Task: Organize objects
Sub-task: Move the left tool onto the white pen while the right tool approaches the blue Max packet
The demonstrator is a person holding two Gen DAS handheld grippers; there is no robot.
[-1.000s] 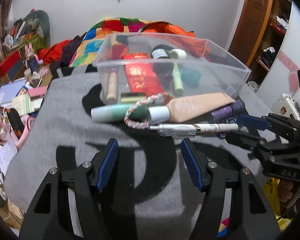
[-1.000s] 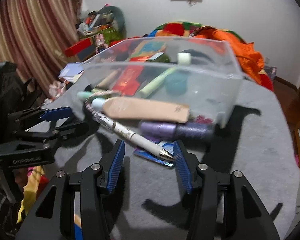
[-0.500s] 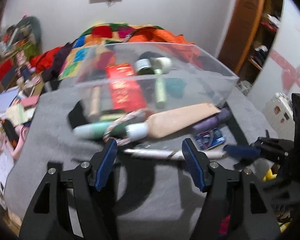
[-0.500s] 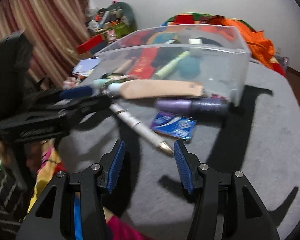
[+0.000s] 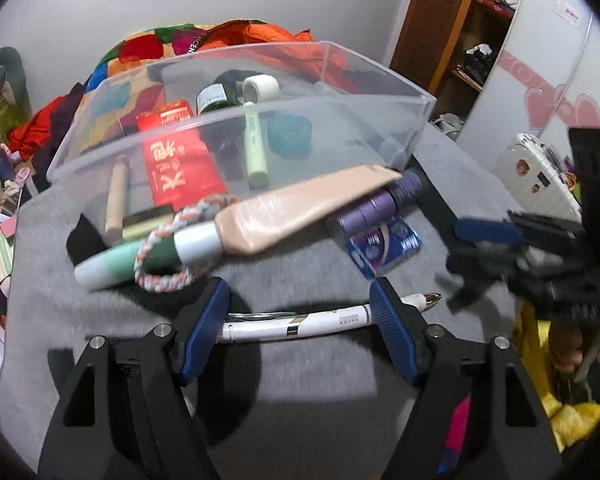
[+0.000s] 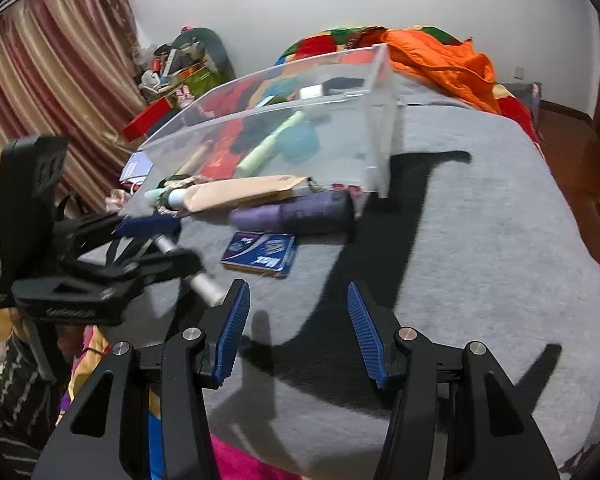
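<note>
Left gripper (image 5: pixel 300 312) lowered over the white pen (image 5: pixel 324 322) on the grey blanket (image 5: pixel 308 408), jaws apart with the pen lying crosswise between the blue pads, its gold tip poking out past the right-side pad; whether the pads touched it could not be told. Right gripper (image 6: pixel 296 332) held off to the side above bare blanket, jaws apart and empty. Just beyond the pen: a blue packet (image 5: pixel 384 248), a purple tube (image 5: pixel 374 208), a beige tube (image 5: pixel 300 212) and a green-and-white tube ringed by a braided rope loop (image 5: pixel 168 258), all crowded against the clear plastic bin (image 5: pixel 412 120). Inside the bin: a red packet (image 5: pixel 176 168), a pale green tube (image 5: pixel 255 148), a tape roll (image 5: pixel 261 88).
</note>
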